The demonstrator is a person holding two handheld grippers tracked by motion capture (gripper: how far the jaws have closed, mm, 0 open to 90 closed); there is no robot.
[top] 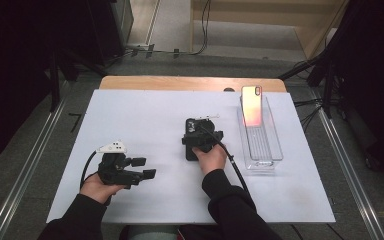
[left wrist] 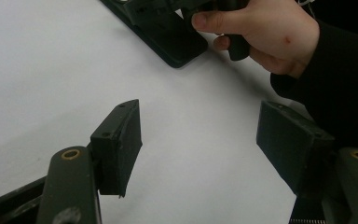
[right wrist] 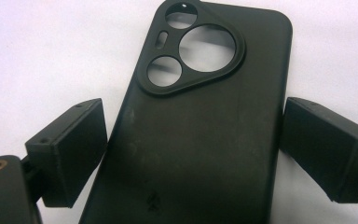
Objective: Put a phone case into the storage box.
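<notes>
1. We take the black case (right wrist: 200,130) as our landmark. It lies flat on the white bench (top: 145,115), near the middle, with its camera cut-outs at the end away from us.
2. Our right gripper (top: 201,137) sits over the case. In the right gripper view its jaws flank the case's long sides. The left pad looks to be at the edge and the right pad just beside it; we cannot tell whether either one presses.
3. No earlier picture is at hand, so we report only that the case lies between wide-set jaws and rests on the bench.
4. Our left gripper (top: 139,169) rests on the bench, well left of the case and nearer to us. Its jaws are apart with nothing between them, just bare bench, as the left gripper view (left wrist: 198,149) shows.
5. Right of the case stands a clear tray (top: 275,150). A phone (top: 252,105) stands propped at the tray's far end, its back towards us.
</notes>
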